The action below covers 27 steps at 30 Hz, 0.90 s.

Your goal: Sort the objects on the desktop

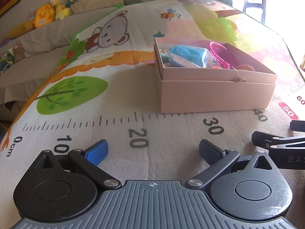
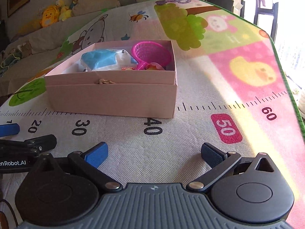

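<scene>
Two grippers, left gripper (image 1: 153, 150) and right gripper (image 2: 154, 153), jaws spread wide, empty, low in frame; pink box (image 2: 112, 99) upper centre on mat (image 2: 171, 152), holding light, crinkly blue packet (image 2: 99, 61) and stiff pink basket (image 2: 152, 54), probably best taken by its handle.

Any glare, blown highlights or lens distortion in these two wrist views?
Left wrist: window at top right is blown out, washing haze over the mat and box; fisheye bends the printed ruler. Right wrist: window overexposed, a sun band crosses the mat; the box stays sharp.
</scene>
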{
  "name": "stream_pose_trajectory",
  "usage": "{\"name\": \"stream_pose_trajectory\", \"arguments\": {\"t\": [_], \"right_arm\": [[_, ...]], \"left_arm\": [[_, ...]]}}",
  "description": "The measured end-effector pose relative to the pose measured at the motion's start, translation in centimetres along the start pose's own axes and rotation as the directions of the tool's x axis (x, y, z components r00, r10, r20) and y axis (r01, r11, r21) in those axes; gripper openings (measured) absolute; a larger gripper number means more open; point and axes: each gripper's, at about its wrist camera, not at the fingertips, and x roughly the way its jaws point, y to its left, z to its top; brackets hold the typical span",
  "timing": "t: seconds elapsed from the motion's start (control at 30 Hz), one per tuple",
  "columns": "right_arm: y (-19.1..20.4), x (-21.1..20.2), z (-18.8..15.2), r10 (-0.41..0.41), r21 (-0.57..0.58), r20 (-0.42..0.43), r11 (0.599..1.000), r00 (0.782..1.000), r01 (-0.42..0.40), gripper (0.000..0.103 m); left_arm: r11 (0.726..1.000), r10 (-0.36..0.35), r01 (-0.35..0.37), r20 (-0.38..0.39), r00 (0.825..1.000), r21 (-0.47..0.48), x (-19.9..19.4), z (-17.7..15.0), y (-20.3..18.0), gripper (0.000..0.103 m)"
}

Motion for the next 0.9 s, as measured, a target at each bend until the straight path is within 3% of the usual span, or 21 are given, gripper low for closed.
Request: {"name": "stream_pose_trajectory", "arguments": {"t": [0.9], "right_arm": [[-0.02, 0.04, 0.06, 0.002, 0.003, -0.001, 1.0, 1.0, -0.002, 0.103]], "left_arm": [[1.0, -0.006, 0.006, -0.002, 1.0, -0.008, 0.07, 0.07, 0.15, 0.103]]}}
